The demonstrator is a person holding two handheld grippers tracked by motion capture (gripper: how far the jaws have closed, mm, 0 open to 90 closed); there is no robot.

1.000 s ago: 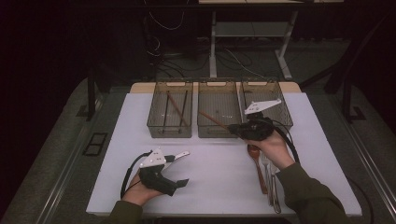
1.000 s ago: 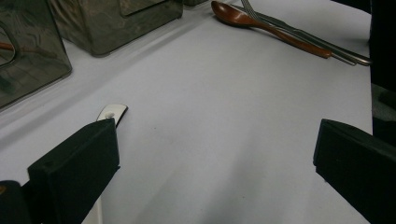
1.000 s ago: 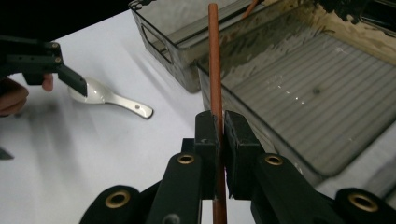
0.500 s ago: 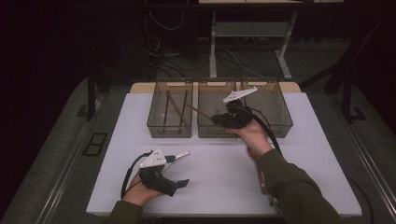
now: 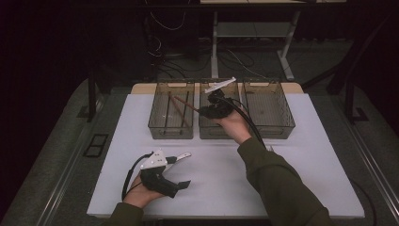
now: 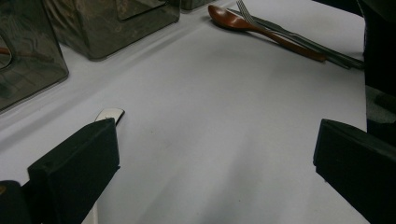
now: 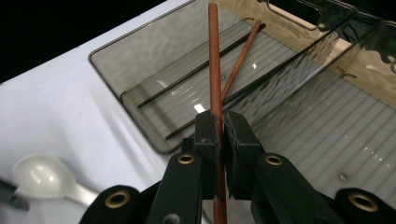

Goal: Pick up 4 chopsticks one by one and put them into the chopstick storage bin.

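right gripper (image 5: 203,110) pinching brown chopstick (image 7: 215,60), carried from right bin (image 5: 269,109) over to left bin (image 5: 171,114); drop likely next. left gripper (image 5: 181,170) spread, idle.

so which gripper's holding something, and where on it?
The right gripper is shut on a reddish-brown chopstick, clamped partway along its shaft, long end over the left bin. The left gripper is open, holding nothing.
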